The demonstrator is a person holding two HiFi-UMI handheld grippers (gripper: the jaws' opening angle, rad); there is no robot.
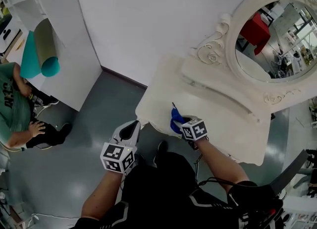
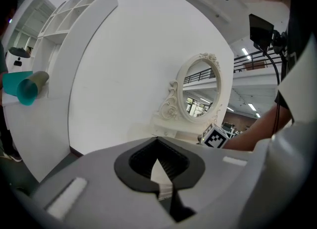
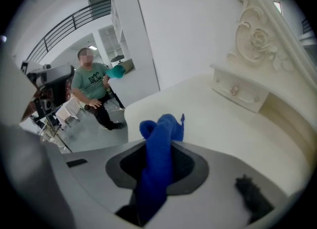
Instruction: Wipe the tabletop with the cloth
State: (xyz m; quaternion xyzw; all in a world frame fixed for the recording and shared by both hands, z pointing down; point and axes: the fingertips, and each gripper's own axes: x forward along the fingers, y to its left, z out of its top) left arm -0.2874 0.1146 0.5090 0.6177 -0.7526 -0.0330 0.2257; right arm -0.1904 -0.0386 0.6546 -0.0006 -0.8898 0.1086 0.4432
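Right gripper pinches the blue cloth bunched upright at the tabletop's front-left edge, left gripper pressed together and empty; the narrow wad may slip free or skid off the edge.

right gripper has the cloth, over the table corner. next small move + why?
Probably lower the right gripper until the blue cloth presses on the tabletop, then begin the stroke. The jaws are shut on the cloth, which sticks out bunched over the table's near corner and does not look pressed flat on the surface yet.
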